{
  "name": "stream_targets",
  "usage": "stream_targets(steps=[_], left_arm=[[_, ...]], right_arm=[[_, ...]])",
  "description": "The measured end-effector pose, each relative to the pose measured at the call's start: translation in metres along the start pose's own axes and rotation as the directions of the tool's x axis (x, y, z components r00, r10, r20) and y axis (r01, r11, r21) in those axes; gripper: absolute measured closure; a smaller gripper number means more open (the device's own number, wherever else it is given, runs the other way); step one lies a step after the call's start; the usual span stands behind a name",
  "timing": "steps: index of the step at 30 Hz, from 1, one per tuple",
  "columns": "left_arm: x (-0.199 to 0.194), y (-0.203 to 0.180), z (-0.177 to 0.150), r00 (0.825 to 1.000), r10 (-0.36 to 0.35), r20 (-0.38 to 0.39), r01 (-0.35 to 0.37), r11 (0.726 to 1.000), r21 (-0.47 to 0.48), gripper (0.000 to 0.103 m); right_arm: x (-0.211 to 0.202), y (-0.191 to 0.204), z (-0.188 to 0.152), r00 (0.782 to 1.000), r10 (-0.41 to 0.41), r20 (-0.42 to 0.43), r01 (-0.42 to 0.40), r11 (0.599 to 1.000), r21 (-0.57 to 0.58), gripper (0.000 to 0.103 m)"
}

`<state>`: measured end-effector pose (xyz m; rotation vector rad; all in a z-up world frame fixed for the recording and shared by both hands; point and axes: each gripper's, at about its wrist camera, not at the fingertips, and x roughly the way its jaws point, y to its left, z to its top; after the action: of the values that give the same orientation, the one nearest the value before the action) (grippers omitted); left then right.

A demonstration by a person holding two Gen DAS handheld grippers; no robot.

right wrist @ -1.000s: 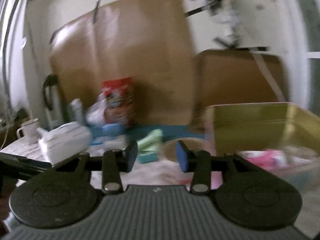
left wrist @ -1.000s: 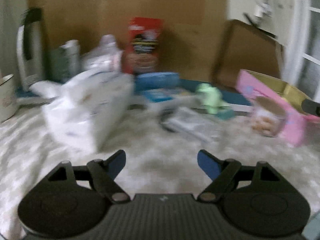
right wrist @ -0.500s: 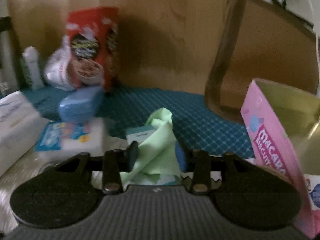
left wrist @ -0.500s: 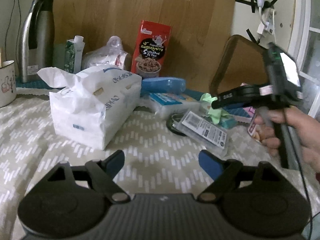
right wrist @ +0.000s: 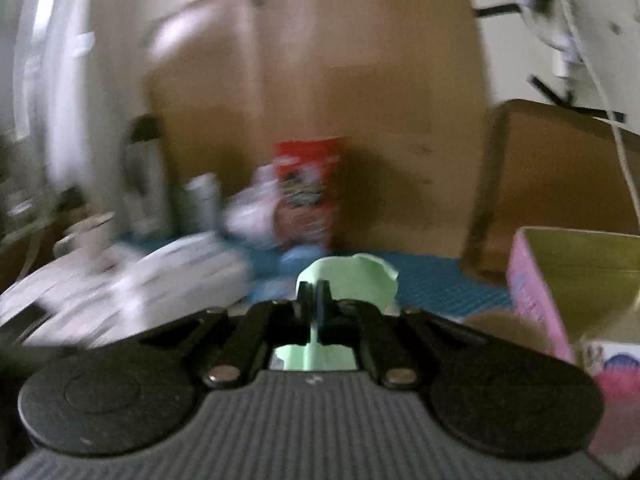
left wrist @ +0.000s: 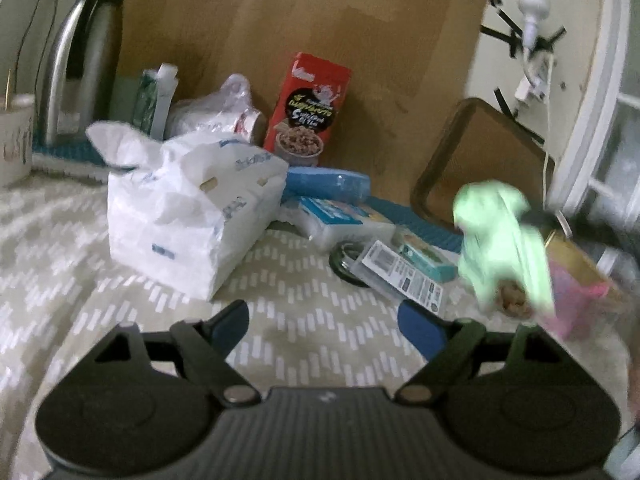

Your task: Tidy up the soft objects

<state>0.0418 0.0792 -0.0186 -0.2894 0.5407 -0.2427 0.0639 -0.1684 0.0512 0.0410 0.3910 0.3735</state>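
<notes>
Two grippers at work: the right gripper (right wrist: pixel 314 294) is clamped on a green cloth (right wrist: pixel 352 276), lifted clear for sorting; the left gripper (left wrist: pixel 322 322) hangs apart over the worktop (left wrist: pixel 280 320), free.

A counter (left wrist: pixel 132 312) covered in a pale cloth with a white chevron pattern carries the clutter. A white tissue pack (left wrist: pixel 188 216) sits on the cloth at left of centre. To its right lie a clear packet with a barcode label (left wrist: pixel 400 276), partly over a dark ring (left wrist: pixel 344 260), and a white-and-blue pack (left wrist: pixel 340 220). Further back, a blue mat (left wrist: pixel 424 232) covers the counter, with a red cereal box (left wrist: pixel 306 108) standing upright near the brown board. A mug (left wrist: pixel 14 140) stands at the far left edge.
</notes>
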Motion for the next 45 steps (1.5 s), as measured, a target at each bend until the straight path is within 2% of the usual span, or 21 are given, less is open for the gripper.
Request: stream_targets(steps=[3, 6, 7, 8, 10, 11, 15, 19, 21, 22, 23, 24, 25, 27, 30, 33, 36, 40, 42, 43, 45], left_arm=[[0.0, 0.01, 0.002, 0.999, -0.036, -0.011, 0.035, 0.998, -0.061, 0.018], [-0.002, 0.008, 0.001, 0.999, -0.035, -0.027, 0.034, 0.998, -0.061, 0.019], [-0.003, 0.006, 0.001, 0.999, -0.038, -0.036, 0.036, 0.998, -0.06, 0.02], [-0.004, 0.004, 0.0, 0.998, -0.047, -0.048, 0.044, 0.997, -0.059, 0.02], [-0.008, -0.001, -0.001, 0.995, -0.072, -0.076, 0.068, 0.996, -0.053, 0.021], [-0.01, -0.005, 0.0, 0.993, -0.084, -0.085, 0.08, 0.996, -0.046, 0.021], [-0.014, -0.028, 0.003, 0.983, -0.131, -0.125, 0.133, 0.991, 0.007, 0.025], [0.0, -0.049, -0.001, 0.963, -0.157, -0.22, 0.173, 0.983, 0.054, 0.03], [0.016, -0.056, -0.005, 0.939, -0.165, -0.303, 0.189, 0.981, 0.052, 0.051], [0.019, -0.057, -0.008, 0.935, -0.173, -0.309, 0.197, 0.979, 0.049, 0.058], [0.019, -0.06, -0.008, 0.935, -0.179, -0.307, 0.205, 0.977, 0.054, 0.074], [0.018, -0.064, -0.005, 0.925, -0.211, -0.316, 0.234, 0.971, 0.037, 0.081], [0.016, -0.068, -0.002, 0.914, -0.246, -0.323, 0.267, 0.963, 0.021, 0.081], [0.01, -0.082, 0.006, 0.918, -0.252, -0.305, 0.283, 0.957, 0.06, 0.082], [0.004, -0.117, 0.022, 0.917, -0.296, -0.268, 0.339, 0.932, 0.13, 0.082], [0.007, -0.162, 0.04, 0.9, -0.364, -0.242, 0.414, 0.886, 0.208, 0.082], [0.019, -0.211, 0.055, 0.881, -0.411, -0.236, 0.466, 0.839, 0.28, 0.079], [0.049, -0.266, 0.064, 0.867, -0.439, -0.236, 0.497, 0.794, 0.35, 0.077], [0.067, -0.288, 0.064, 0.884, -0.411, -0.22, 0.467, 0.791, 0.397, 0.061], [0.077, -0.297, 0.063, 0.907, -0.373, -0.197, 0.422, 0.802, 0.422, 0.049], [0.094, -0.307, 0.06, 0.936, -0.302, -0.178, 0.351, 0.823, 0.447, 0.046]], right_arm=[[-0.033, 0.016, -0.026, 0.991, 0.124, -0.044, -0.126, 0.991, -0.044, 0.098], [-0.044, 0.029, -0.055, 0.965, 0.219, -0.143, -0.226, 0.974, -0.035, 0.094], [-0.044, 0.032, -0.063, 0.96, 0.224, -0.166, -0.234, 0.971, -0.043, 0.085], [-0.045, 0.037, -0.071, 0.962, 0.207, -0.178, -0.222, 0.973, -0.065, 0.068], [-0.047, 0.038, -0.08, 0.968, 0.175, -0.182, -0.193, 0.977, -0.089, 0.042], [-0.05, 0.035, -0.08, 0.969, 0.178, -0.174, -0.195, 0.977, -0.082, 0.037], [-0.059, 0.028, -0.079, 0.973, 0.192, -0.13, -0.203, 0.976, -0.079, 0.037], [-0.046, 0.027, -0.084, 0.968, 0.184, -0.169, -0.202, 0.975, -0.095, 0.032], [-0.033, 0.028, -0.091, 0.964, 0.179, -0.197, -0.203, 0.973, -0.109, 0.038], [-0.025, 0.028, -0.094, 0.96, 0.169, -0.225, -0.197, 0.974, -0.11, 0.07], [-0.02, 0.027, -0.096, 0.956, 0.171, -0.238, -0.199, 0.975, -0.097, 0.092], [-0.021, 0.028, -0.094, 0.955, 0.186, -0.233, -0.213, 0.972, -0.099, 0.092], [-0.022, 0.03, -0.093, 0.952, 0.198, -0.234, -0.228, 0.967, -0.111, 0.096], [-0.025, 0.03, -0.094, 0.959, 0.187, -0.214, -0.214, 0.971, -0.11, 0.096], [-0.043, 0.021, -0.09, 0.981, 0.161, -0.107, -0.171, 0.981, -0.088, 0.096], [-0.07, 0.005, -0.081, 0.996, 0.086, 0.026, -0.083, 0.993, -0.081, 0.096], [-0.091, -0.018, -0.069, 0.99, -0.021, 0.14, 0.033, 0.996, -0.085, 0.095], [-0.102, -0.06, -0.05, 0.967, -0.147, 0.209, 0.158, 0.987, -0.039, 0.095], [-0.099, -0.082, -0.042, 0.958, -0.194, 0.212, 0.199, 0.98, -0.002, 0.095], [-0.095, -0.095, -0.038, 0.952, -0.223, 0.209, 0.225, 0.974, 0.015, 0.094], [-0.082, -0.115, -0.035, 0.938, -0.292, 0.185, 0.29, 0.956, 0.038, 0.091]])
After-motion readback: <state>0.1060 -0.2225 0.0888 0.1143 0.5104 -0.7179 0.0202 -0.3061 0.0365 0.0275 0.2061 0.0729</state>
